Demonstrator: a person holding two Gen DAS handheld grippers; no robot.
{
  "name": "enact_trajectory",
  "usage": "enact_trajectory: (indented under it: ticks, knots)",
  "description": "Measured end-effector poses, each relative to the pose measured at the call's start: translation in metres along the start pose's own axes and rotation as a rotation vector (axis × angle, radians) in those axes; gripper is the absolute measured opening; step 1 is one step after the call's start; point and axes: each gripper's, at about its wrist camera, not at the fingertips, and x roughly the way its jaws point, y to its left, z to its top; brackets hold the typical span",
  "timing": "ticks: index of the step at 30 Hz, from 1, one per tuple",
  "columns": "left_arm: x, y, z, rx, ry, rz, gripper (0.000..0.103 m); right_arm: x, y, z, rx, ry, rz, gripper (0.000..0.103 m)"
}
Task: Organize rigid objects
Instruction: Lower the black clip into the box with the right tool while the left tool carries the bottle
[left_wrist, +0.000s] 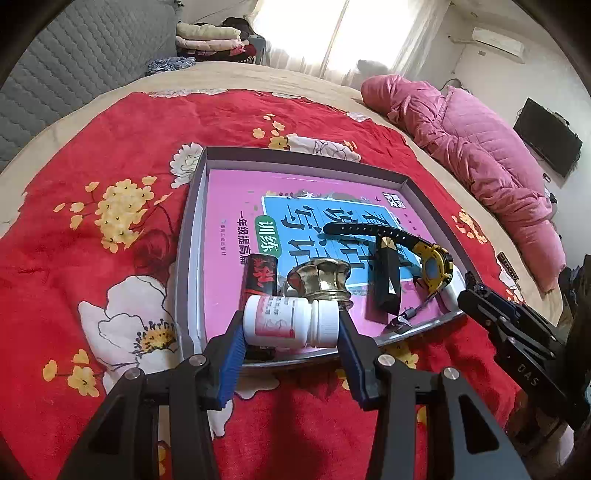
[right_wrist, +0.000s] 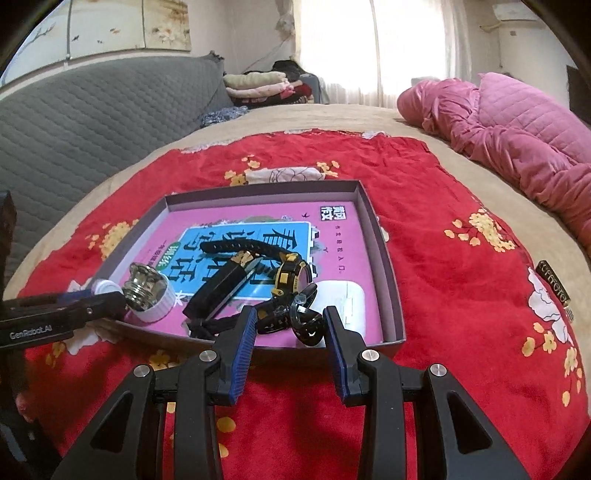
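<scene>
A white pill bottle (left_wrist: 284, 322) lies sideways between the blue pads of my left gripper (left_wrist: 291, 325), which is shut on it end to end, just above the near edge of the grey tray (left_wrist: 295, 153). A pink book lines the tray. On the book lie a black-and-yellow watch (left_wrist: 436, 266), a black bar (left_wrist: 386, 284), a gold metal piece (left_wrist: 319, 277) and a red-and-black cylinder (left_wrist: 260, 273). My right gripper (right_wrist: 290, 328) stands open at the tray's near rim. The watch's black buckle (right_wrist: 306, 325) lies between its pads without touching them.
The tray (right_wrist: 384, 258) rests on a red floral blanket (right_wrist: 443, 206) spread over a bed. A white flat device (right_wrist: 343, 299) sits in the tray's near right corner. A pink quilted jacket (right_wrist: 517, 129) lies at the far right, a grey headboard (right_wrist: 92, 110) at the left, and folded clothes (right_wrist: 255, 85) behind.
</scene>
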Motion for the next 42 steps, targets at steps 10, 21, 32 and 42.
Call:
enact_trajectory:
  ticks: [10, 21, 32, 42]
  knots:
    - [0.001, -0.004, -0.001, 0.034, 0.003, 0.021, 0.048, 0.011, 0.001, 0.000, -0.028, 0.021, -0.030, 0.038]
    - [0.002, -0.007, -0.003, 0.055, 0.001, 0.037, 0.048, 0.015, -0.008, 0.001, -0.014, 0.027, -0.093, 0.038]
    - [0.001, -0.008, -0.003, 0.058, -0.001, 0.040, 0.048, 0.012, -0.018, 0.002, 0.028, 0.023, -0.096, 0.050]
    - [-0.002, -0.007, -0.003, 0.057, -0.004, 0.039, 0.048, -0.001, -0.022, 0.001, 0.043, -0.006, -0.096, 0.052]
